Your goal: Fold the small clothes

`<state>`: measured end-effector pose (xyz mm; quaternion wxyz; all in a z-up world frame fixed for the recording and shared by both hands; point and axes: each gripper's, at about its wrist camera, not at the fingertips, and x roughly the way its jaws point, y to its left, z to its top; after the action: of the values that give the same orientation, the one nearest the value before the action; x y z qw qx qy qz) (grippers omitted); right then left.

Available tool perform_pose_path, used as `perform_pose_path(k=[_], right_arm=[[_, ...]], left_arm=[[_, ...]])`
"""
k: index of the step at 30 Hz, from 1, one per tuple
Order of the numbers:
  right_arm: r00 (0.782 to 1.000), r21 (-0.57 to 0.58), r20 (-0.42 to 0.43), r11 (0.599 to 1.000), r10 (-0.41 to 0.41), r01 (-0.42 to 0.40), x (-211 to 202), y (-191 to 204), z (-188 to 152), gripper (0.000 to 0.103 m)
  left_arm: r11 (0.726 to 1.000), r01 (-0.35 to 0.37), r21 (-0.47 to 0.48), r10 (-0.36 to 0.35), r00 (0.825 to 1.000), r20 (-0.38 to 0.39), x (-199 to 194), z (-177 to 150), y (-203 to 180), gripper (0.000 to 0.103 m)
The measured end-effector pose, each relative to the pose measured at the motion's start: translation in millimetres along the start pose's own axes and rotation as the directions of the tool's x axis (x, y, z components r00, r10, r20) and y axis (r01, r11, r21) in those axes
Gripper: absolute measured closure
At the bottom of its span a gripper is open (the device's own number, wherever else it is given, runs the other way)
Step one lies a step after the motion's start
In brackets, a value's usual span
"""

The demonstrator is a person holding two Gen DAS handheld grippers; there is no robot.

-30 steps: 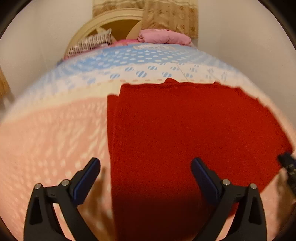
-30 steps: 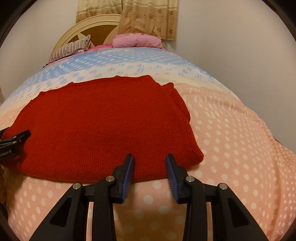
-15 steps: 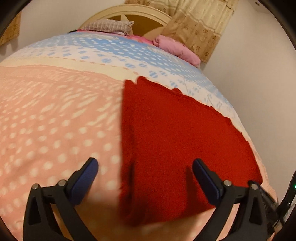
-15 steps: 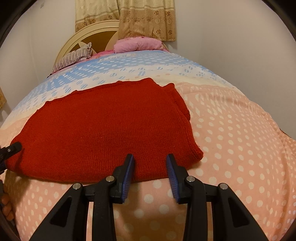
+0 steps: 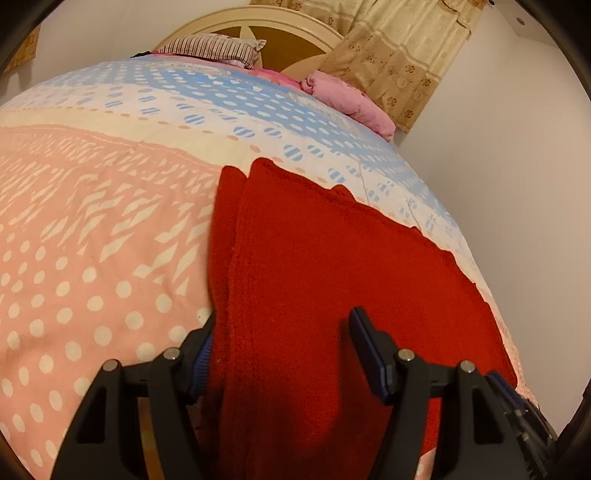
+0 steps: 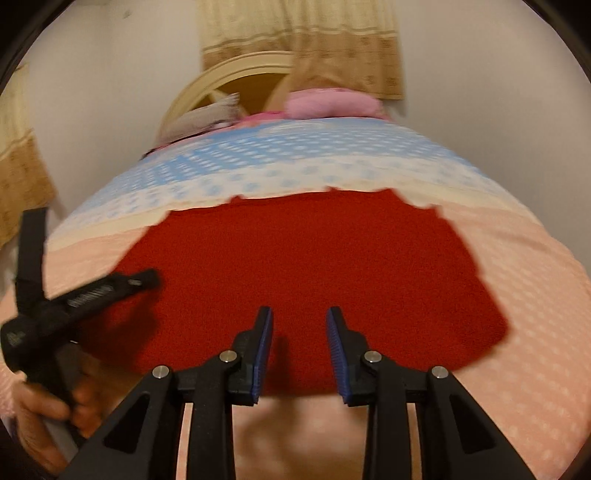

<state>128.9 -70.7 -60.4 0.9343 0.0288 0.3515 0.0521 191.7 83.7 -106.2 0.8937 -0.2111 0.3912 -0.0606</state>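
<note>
Left gripper, spread, straddles the red sweater edge near the bed foot; right gripper, open, should bite deep, catching every layer.

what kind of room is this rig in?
Most likely a home bedroom. The red knit garment lies on a bed with a polka-dot quilt; a striped pillow leans against a rounded cream headboard, and patterned curtains hang behind it.

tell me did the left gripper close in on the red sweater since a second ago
Yes. The left gripper has narrowed and moved onto the red sweater, now straddling its left edge; earlier that edge lay farther ahead.
</note>
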Motion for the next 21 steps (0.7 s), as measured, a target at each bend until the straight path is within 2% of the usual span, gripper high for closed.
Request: perform_pose_path(k=[2, 5, 8, 9, 11, 14, 21], right_arm=[[1.000, -0.038, -0.021, 0.999, 0.011, -0.012, 12, 14, -1, 0.072], [0.992, -0.070, -0.125, 0.997, -0.019, 0.011, 43, 23, -14, 0.072], [0.994, -0.052, -0.113, 0.999, 0.000, -0.006, 42, 20, -13, 0.072], [0.993, -0.045, -0.116, 0.999, 0.006, -0.012, 43, 18, -14, 0.072], [0.993, -0.035, -0.114, 0.999, 0.016, -0.020, 44, 17, -15, 0.072], [0.994, -0.031, -0.112, 0.999, 0.021, -0.025, 45, 16, -15, 0.072], [0.994, -0.012, -0.106, 0.999, 0.038, -0.040, 39, 12, -16, 0.072]], left_arm=[[1.000, -0.009, 0.009, 0.009, 1.000, 0.000, 1, 0, 0, 0.035], [0.999, -0.027, 0.024, 0.027, 1.000, -0.005, 4, -1, -1, 0.035], [0.998, -0.049, 0.041, 0.049, 0.999, -0.004, 4, 0, -5, 0.037], [0.997, -0.065, 0.053, 0.065, 0.998, -0.003, 4, 0, -8, 0.040], [0.993, -0.086, 0.084, 0.085, 0.996, 0.011, 2, 0, -14, 0.056], [0.984, -0.107, 0.139, 0.102, 0.994, 0.038, -2, 3, -25, 0.075], [0.951, -0.112, 0.287, 0.083, 0.990, 0.111, -14, 6, -62, 0.079]])
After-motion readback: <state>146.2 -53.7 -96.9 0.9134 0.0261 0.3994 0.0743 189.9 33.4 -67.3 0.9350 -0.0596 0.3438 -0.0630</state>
